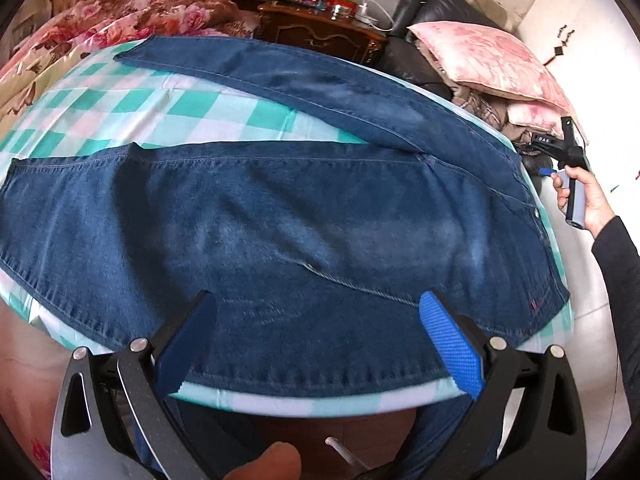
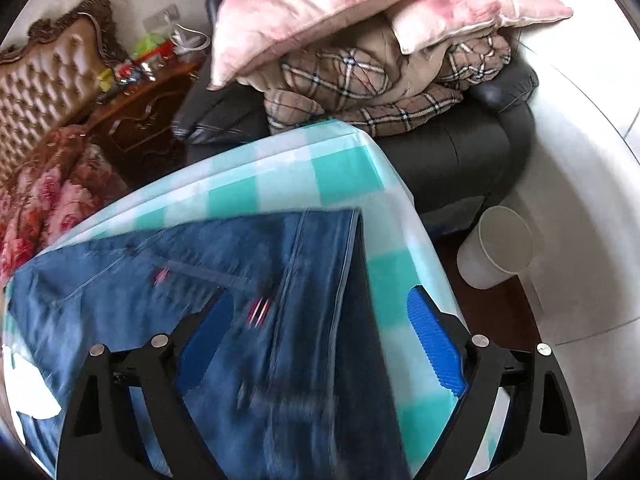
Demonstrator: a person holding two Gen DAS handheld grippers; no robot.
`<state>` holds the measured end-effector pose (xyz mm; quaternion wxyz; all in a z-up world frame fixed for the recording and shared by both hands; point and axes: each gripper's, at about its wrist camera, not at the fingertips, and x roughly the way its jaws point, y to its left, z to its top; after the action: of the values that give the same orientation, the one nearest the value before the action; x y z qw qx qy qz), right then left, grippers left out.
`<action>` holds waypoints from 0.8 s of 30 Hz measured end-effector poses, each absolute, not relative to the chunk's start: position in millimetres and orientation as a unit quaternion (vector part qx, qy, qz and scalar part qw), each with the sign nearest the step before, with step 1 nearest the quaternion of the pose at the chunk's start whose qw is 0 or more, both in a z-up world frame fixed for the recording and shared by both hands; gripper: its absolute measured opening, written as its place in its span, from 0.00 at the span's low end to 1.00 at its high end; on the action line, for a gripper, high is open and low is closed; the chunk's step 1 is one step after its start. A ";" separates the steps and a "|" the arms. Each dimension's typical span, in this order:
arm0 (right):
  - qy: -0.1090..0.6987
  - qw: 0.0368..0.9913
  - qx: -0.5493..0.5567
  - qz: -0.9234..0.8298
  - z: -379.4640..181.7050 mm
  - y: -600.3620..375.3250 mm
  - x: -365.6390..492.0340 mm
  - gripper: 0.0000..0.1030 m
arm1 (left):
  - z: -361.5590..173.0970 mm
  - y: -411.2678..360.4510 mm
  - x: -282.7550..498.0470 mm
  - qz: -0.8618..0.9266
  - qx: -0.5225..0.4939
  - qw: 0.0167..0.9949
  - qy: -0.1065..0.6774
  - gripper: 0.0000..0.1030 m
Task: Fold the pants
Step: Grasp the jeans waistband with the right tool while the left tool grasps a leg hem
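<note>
Two grippers, left gripper and right gripper, jaws wide, holding nothing. Better to pinch jeans at waistband, both layers together.

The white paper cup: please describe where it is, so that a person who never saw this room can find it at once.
Start at the table with the green-and-white checked cloth where the blue denim pants lie. Past its corner, down at floor level before the black leather armchair, lies the white paper cup. It is the only plain white, round, open container there, tipped with its mouth showing.
</note>
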<state>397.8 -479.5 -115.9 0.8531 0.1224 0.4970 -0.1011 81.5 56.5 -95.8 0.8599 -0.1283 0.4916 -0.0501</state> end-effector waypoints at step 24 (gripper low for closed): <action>0.328 0.932 0.112 0.109 9.6 -404.6 263.8 0.13 | -71.8 134.2 183.8 -0.024 -0.192 0.867 0.459 0.96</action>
<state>263.8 -404.6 9.6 0.9318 0.1116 0.3278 0.1088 183.8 134.2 -71.8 0.8673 -0.1921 0.4585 -0.0245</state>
